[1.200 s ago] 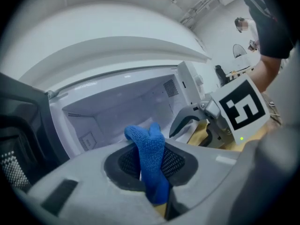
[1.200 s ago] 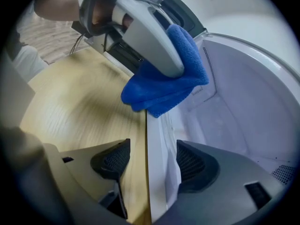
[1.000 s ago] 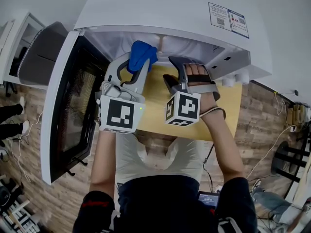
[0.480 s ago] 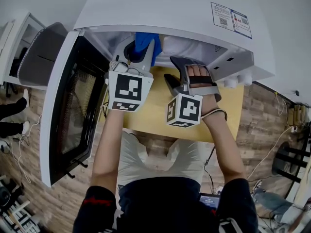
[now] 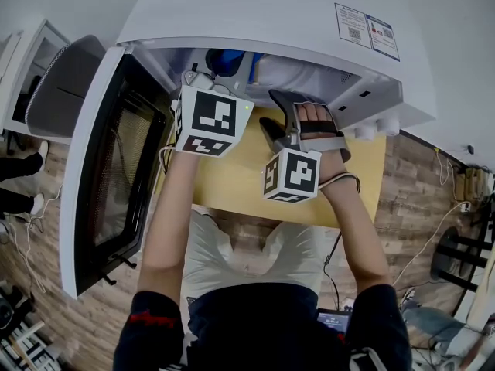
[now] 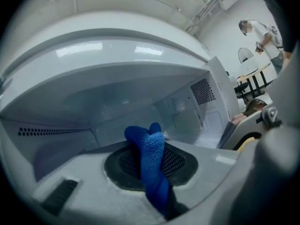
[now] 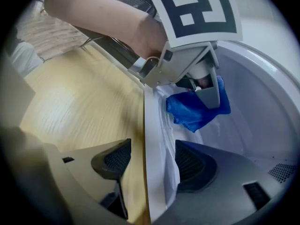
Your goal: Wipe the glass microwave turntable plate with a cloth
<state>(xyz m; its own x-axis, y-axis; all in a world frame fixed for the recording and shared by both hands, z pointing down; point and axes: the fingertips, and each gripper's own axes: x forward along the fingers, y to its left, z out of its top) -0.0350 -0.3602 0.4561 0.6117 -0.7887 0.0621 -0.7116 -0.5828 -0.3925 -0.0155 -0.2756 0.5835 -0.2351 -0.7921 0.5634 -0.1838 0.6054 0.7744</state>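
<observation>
Table [image 5: 232, 178]: microwave [image 5: 263, 14] on it, door [image 5: 108, 168] open.
Left gripper [image 6: 158, 172]: clenched on cloth [image 6: 149, 146], inside the microwave.
Right gripper [image 7: 147, 163]: jaws apart, straddling the microwave's front edge.
Plate: unclear; we judge it under the cloth, left gripper nearer.

Black-and-white marker cubes [image 5: 210, 122], white shirt [image 5: 247, 257], dark sleeves [image 5: 151, 329]

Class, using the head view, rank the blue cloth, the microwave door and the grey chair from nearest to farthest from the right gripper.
1. The blue cloth: just up and left of the right gripper, inside the microwave.
2. The microwave door: swung open, farther left.
3. The grey chair: beyond the door, at the far left.
</observation>
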